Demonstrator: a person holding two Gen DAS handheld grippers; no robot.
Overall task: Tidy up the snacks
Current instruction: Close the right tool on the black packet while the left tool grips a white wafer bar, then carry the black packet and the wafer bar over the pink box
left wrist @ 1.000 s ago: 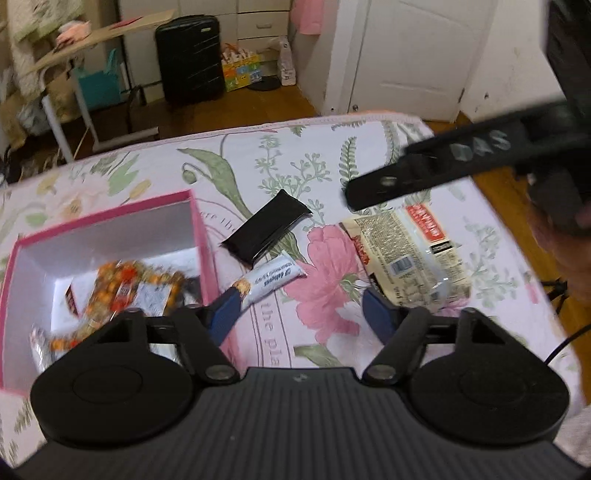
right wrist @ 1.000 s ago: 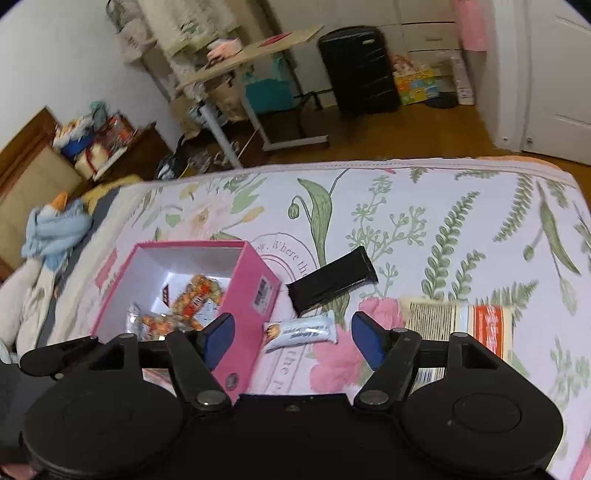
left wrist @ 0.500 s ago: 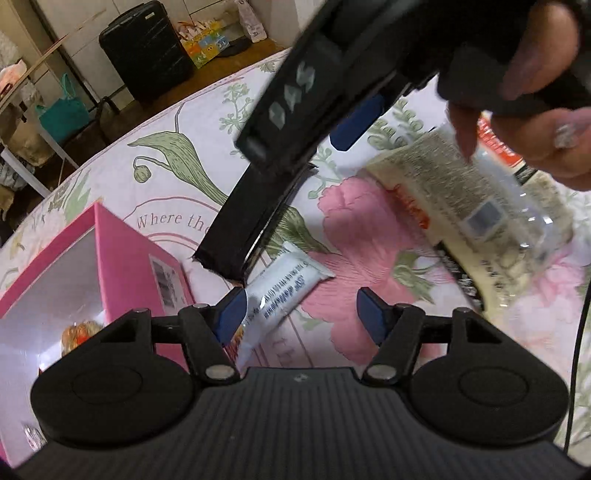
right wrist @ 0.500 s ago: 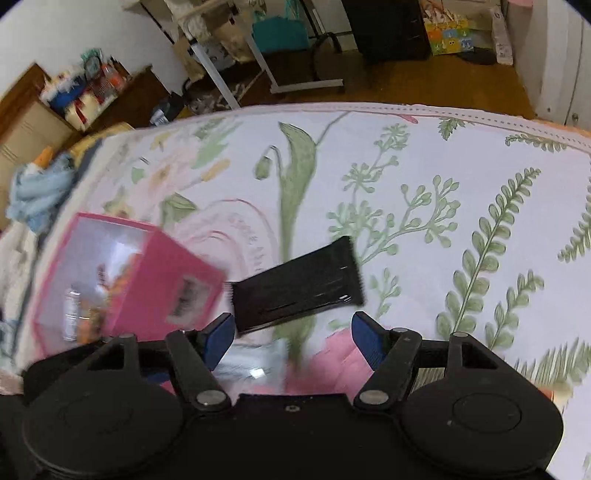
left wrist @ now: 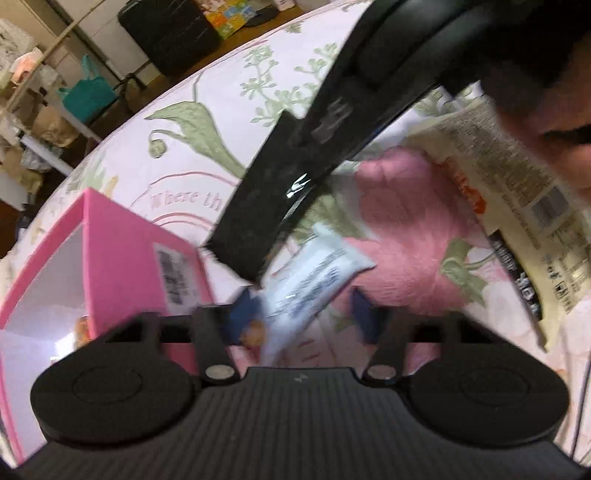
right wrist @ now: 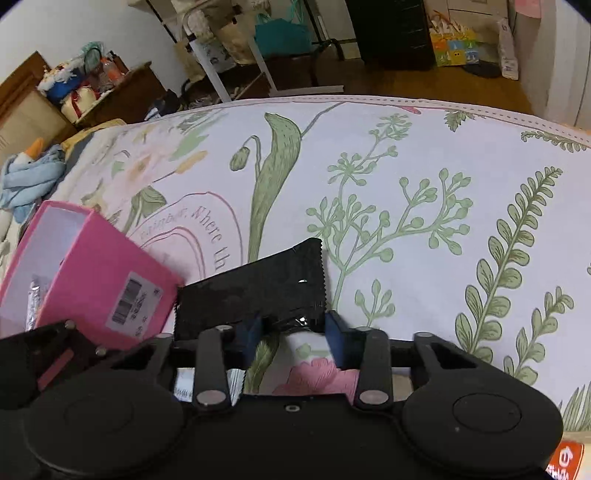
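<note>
A white snack bar (left wrist: 314, 277) lies on the floral bedspread between the blue pads of my left gripper (left wrist: 306, 317). Its jaws are closing, and a gap still shows beside the right pad. Just past the bar lies a black snack packet (left wrist: 258, 206). My right gripper (right wrist: 293, 328) is closing too. Its pads pinch the near end of the black packet (right wrist: 258, 291), which is wrinkled there. The open pink box (left wrist: 122, 251) (right wrist: 96, 273) stands to the left with wrapped snacks inside. A large beige snack pack (left wrist: 517, 192) lies to the right, partly under a hand (left wrist: 546, 122).
The bedspread (right wrist: 406, 155) reaches to a stitched far edge with wooden floor beyond. A black suitcase (right wrist: 391, 33) and a folding table stand on the floor. A blue cloth (right wrist: 29, 177) lies at the bed's left side. The pink box sits very close to both grippers.
Both grippers have dropped close to the bed and their jaws have narrowed. The left now straddles the white bar. The right has closed on the end of the black packet.
</note>
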